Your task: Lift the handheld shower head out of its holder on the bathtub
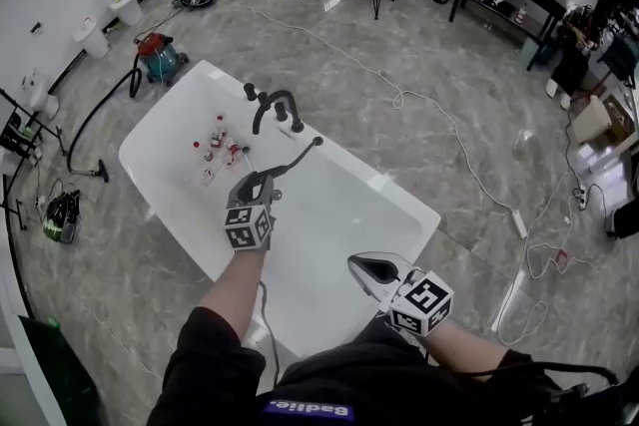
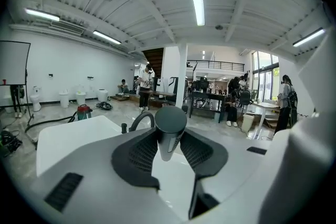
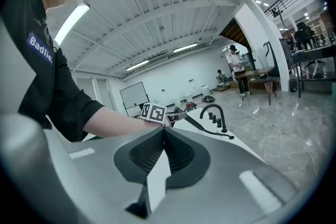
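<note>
A white bathtub (image 1: 404,214) carries a black arched faucet (image 1: 275,105) and taps on its far rim. My left gripper (image 1: 262,183) is shut on the handle of the slim black shower head (image 1: 295,158), which slants up and right over the tub, clear of the rim. In the left gripper view the wand's round end (image 2: 170,120) sits clamped between the pads of that gripper (image 2: 169,139). My right gripper (image 1: 361,264) hovers over the tub's near corner with its jaws together and nothing in them. From the right gripper (image 3: 164,134) the wand (image 3: 210,130) shows ahead.
Several small red-and-white bottles (image 1: 215,150) lie in the tub's far end. A red and teal vacuum cleaner (image 1: 160,58) with its hose stands on the floor to the left. A white cable (image 1: 469,160) crosses the floor to the right. Tables stand further back.
</note>
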Action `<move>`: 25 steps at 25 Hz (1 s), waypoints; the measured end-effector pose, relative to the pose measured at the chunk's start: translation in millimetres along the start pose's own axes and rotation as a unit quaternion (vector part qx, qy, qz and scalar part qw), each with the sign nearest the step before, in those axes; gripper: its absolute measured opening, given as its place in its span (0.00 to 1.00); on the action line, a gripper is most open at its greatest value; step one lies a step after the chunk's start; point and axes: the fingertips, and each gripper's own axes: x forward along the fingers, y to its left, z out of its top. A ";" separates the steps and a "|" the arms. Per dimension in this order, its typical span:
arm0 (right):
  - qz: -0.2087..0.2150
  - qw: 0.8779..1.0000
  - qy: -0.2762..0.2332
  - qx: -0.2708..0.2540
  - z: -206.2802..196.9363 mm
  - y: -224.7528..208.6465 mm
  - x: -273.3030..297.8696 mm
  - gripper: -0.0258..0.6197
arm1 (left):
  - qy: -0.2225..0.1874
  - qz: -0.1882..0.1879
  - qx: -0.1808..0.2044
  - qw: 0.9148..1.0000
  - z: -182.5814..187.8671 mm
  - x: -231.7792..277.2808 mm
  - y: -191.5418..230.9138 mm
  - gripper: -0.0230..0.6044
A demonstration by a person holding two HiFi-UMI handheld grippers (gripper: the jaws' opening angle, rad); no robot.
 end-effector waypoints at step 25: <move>-0.012 1.000 -0.001 -0.026 -19.8 201.7 -18.2 0.04 | -0.093 -0.075 0.008 0.993 -5.7 -296.6 -35.3 0.25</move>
